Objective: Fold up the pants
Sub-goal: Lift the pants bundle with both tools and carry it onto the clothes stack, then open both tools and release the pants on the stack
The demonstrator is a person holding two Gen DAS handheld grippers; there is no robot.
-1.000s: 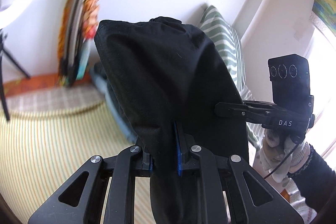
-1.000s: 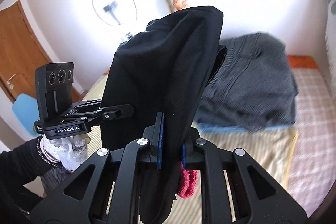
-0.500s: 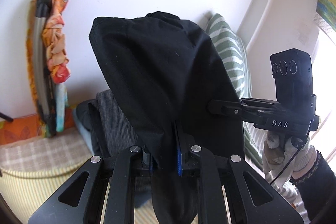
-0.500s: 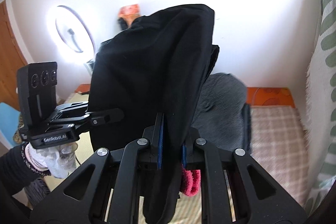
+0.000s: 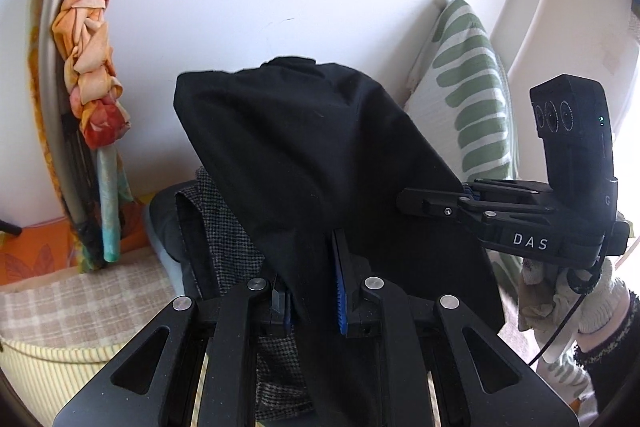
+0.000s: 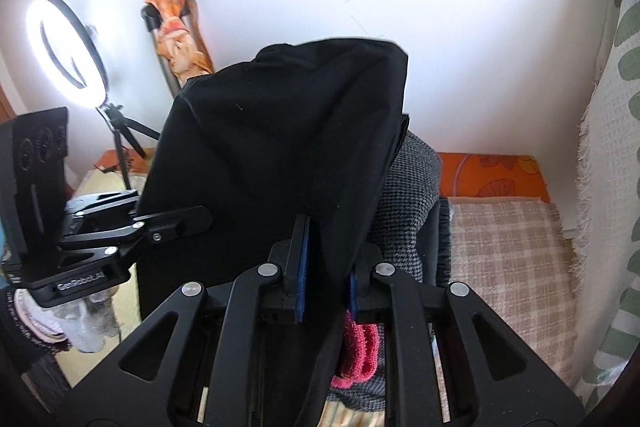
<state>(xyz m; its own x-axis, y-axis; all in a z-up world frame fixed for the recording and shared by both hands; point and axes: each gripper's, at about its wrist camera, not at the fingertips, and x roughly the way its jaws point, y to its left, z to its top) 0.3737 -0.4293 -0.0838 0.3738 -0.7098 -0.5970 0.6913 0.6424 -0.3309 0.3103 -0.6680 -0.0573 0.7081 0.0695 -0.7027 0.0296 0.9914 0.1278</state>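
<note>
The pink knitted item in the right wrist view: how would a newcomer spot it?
Start at the black pants filling the centre. Follow them down to where the right gripper jaws pinch them; the pink knitted item shows just beneath, the only bright pink among dark fabrics.

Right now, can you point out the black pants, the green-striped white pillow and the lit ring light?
black pants [image 5: 320, 155]: left wrist view, on the broad hanging fabric panel.
green-striped white pillow [image 5: 468, 99]: left wrist view, on its striped face.
lit ring light [image 6: 36, 39]: right wrist view, on the glowing ring's left arc.
</note>
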